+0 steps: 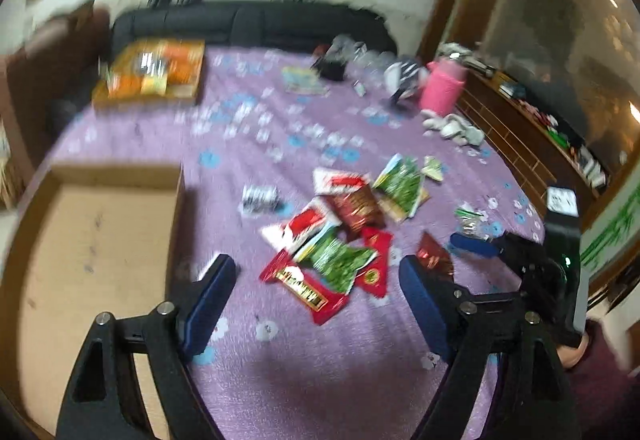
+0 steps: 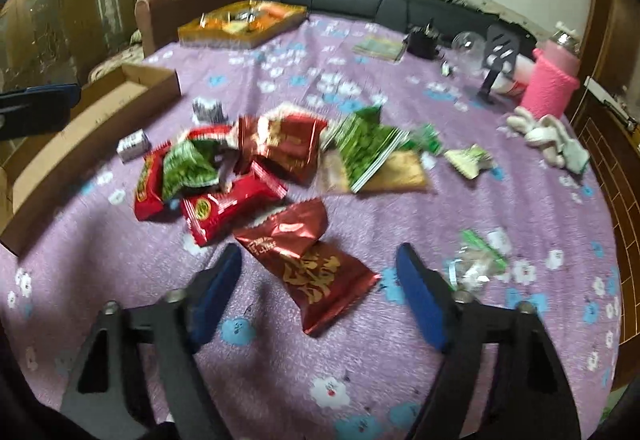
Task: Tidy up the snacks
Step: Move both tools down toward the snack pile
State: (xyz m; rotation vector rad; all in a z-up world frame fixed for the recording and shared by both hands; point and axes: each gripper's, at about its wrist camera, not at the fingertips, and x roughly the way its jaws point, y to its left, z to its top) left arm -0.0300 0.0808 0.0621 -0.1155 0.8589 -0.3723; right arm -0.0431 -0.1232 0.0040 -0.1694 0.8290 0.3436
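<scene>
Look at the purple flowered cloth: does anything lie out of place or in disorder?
Yes. The red and green foil snack packets lie in a loose, overlapping heap mid-cloth, some crumpled, while the shallow brown cardboard box beside them looks bare inside. A dark red packet with gold lettering lies apart, nearer the camera.

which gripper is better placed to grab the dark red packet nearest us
Right. The right gripper is open with the dark red packet lying between its fingers. The left gripper is open over the pile's red bar.

motion-blurred snack packets (image 1: 340, 232), unreadable labels, cardboard box (image 1: 92, 240) cut off at left edge
</scene>
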